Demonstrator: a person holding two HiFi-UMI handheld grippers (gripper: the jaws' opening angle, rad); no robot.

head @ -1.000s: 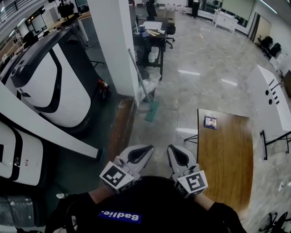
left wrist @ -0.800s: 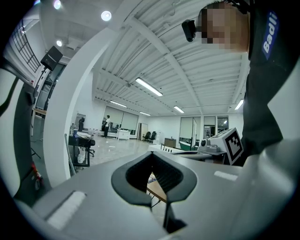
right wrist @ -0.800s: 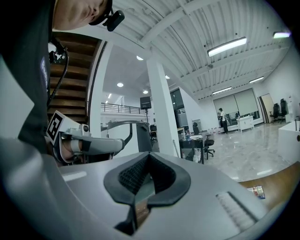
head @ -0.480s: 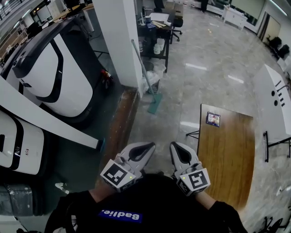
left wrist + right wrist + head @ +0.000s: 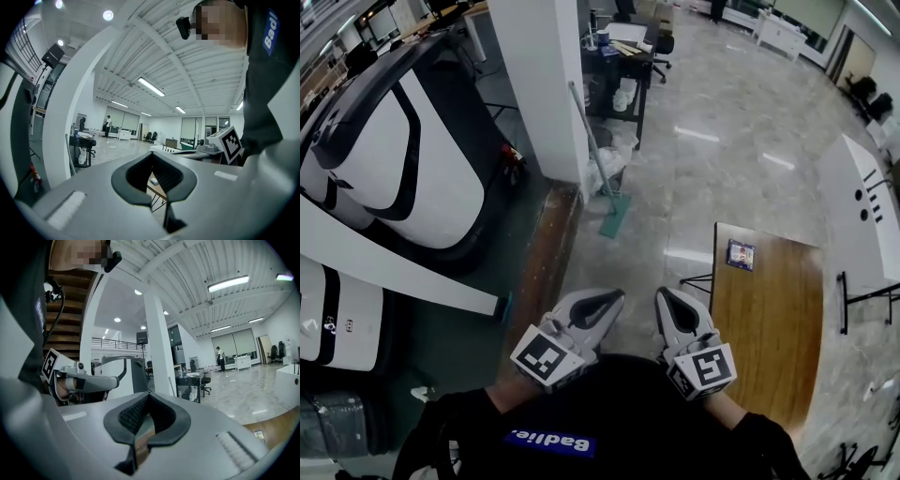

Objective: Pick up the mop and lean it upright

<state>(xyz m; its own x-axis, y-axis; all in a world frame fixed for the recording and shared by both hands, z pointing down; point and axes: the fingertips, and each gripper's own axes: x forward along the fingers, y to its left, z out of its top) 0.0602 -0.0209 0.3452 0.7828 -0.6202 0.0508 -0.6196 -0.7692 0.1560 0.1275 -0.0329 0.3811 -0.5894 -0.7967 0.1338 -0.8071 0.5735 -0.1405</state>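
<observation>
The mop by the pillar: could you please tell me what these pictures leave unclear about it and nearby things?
- Head view: the mop is too small to show whether its handle top touches the pillar.
- Left gripper view: the left gripper hides the mop's head.
- Right gripper view: the right gripper hides the mop's lower end.
- Head view: card on the wooden table, print too small.

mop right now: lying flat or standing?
Standing, tilted. In the head view the mop slants up against the white pillar, with its green head resting on the floor.
</observation>
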